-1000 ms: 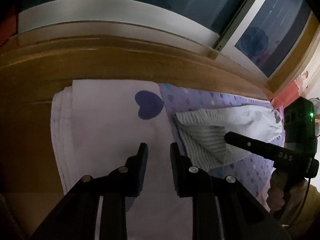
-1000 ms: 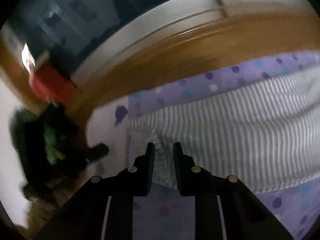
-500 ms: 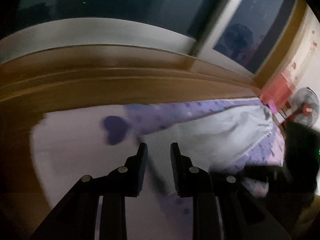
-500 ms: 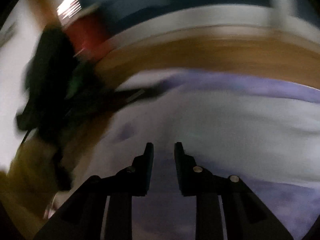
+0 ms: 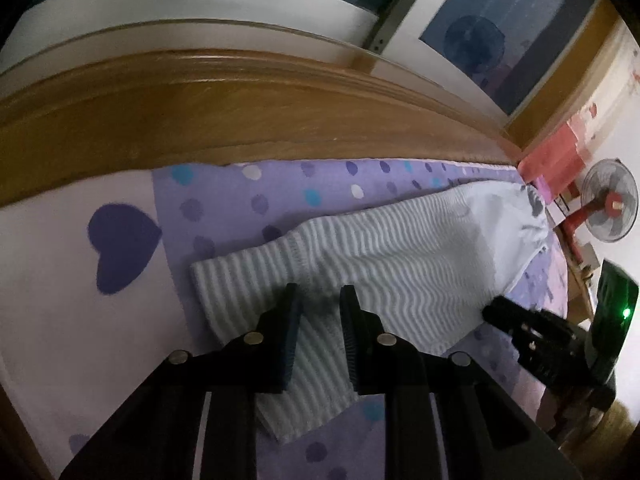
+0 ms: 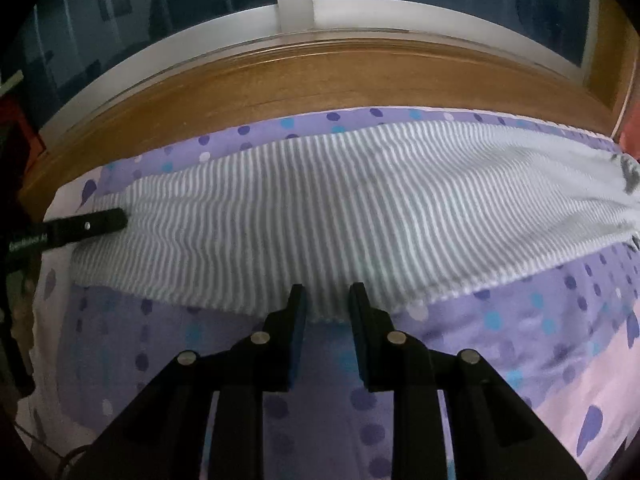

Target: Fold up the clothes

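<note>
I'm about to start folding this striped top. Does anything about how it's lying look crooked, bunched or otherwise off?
Nothing is damaged or spilled. The striped top lies fairly flat across the dotted bedsheet, though in the left wrist view its near end looks doubled over rather than spread out. Both the left gripper and right gripper hold nothing.

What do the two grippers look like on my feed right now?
Both are matte black. The left gripper and right gripper each have two flat jaws with ribbed inner faces, bolted to angular black arms with round silver fasteners. White lettering runs along the left one's side in the right wrist view. A green light glows behind the right one.
</note>
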Demonstrator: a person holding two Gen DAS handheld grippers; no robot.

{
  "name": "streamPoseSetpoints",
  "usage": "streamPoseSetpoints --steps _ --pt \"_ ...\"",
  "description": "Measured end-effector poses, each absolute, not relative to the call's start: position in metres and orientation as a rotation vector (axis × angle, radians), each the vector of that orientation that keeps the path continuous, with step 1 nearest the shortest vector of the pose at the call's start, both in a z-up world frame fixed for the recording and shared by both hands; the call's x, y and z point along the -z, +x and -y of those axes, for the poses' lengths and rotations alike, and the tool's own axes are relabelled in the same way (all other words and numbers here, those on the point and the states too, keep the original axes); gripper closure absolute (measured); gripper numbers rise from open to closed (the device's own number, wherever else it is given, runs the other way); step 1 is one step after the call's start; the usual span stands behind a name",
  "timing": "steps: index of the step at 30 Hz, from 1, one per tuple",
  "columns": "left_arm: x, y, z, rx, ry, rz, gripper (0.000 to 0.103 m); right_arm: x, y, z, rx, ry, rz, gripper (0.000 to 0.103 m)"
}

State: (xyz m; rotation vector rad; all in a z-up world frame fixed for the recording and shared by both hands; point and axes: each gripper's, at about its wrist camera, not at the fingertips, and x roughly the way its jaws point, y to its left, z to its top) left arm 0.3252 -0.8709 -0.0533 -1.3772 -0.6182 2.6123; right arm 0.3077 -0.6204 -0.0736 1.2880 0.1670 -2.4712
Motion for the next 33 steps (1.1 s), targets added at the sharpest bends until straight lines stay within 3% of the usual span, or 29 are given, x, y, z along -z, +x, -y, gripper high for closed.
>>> streamPoseSetpoints --steps 3,7,10,17,21,29,30,32,33 --pt "0.043 0.331 0.864 -2.588 -1.317 0.638 0.081 0.075 0.316 0.620 2.448 1.329 -0.202 0.081" --pt "0.027 0.323 0.828 -2.548 -1.237 0.493 0.081 0.057 0.308 0.613 2.440 1.223 -0.104 0.081" --pt "0.028 0.303 0.799 -2.497 -1.191 0.465 0.079 0.042 0.277 0.628 2.376 1.196 -0.155 0.081" --pt "0.069 0.307 0.788 -2.449 -1.288 0.693 0.080 0.076 0.216 0.683 2.194 1.230 -0.376 0.080" --pt "0.071 0.324 0.788 -2.462 -1.337 0.767 0.081 0.077 0.193 0.685 2.215 1.182 -0.274 0.080" --pt "0.046 0.322 0.770 -2.585 -1.392 0.690 0.080 0.058 0.194 0.653 2.223 1.086 -0.207 0.079" --pt "0.041 0.314 0.766 -2.604 -1.376 0.656 0.080 0.052 0.200 0.641 2.234 1.064 -0.197 0.078" --pt "0.034 0.292 0.757 -2.615 -1.362 0.596 0.079 0.048 0.213 0.618 2.259 1.056 -0.218 0.060" --pt "0.036 0.280 0.752 -2.617 -1.364 0.562 0.077 0.048 0.221 0.607 2.271 1.057 -0.232 0.058"
